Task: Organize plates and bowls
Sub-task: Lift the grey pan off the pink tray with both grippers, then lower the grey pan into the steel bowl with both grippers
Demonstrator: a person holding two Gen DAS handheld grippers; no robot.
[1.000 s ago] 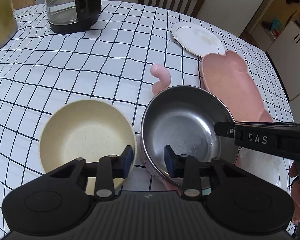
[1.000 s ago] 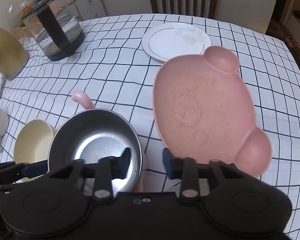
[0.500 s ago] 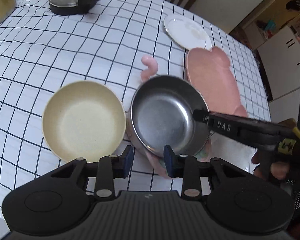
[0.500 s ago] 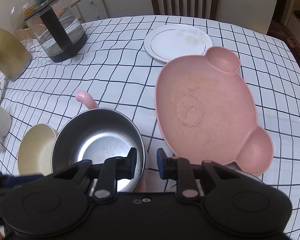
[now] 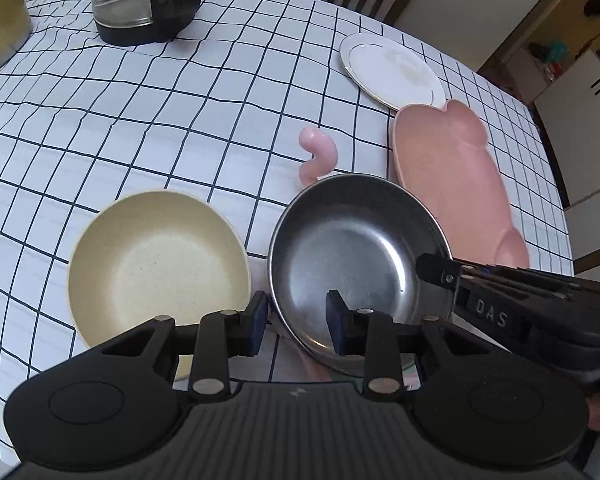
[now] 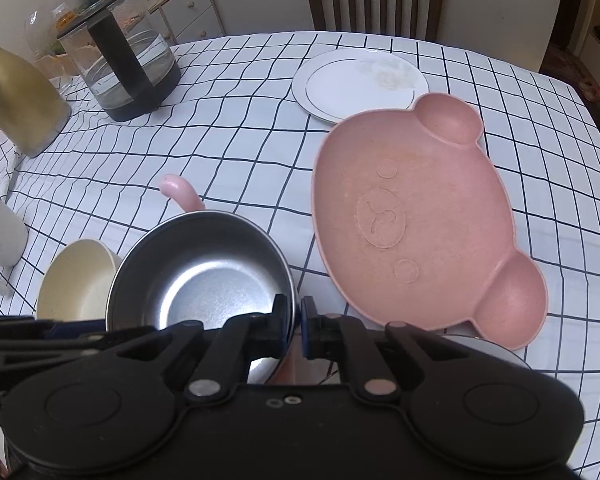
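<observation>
right gripper pinching steel bowl rim, fingers clenched | left gripper hovering with fingers spread, straddling bowl's near rim | cream bowl sitting beside

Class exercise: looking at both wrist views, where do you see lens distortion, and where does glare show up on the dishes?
Left wrist view: the checked tablecloth lines bow outward, typical fisheye; a soft sheen spreads inside the steel bowl. Right wrist view: the same curving grid, strongest toward the edges; a bright reflection patch sits on the steel bowl's floor, while the matte pink bear plate shows no glare. Both views look sharp.
</observation>
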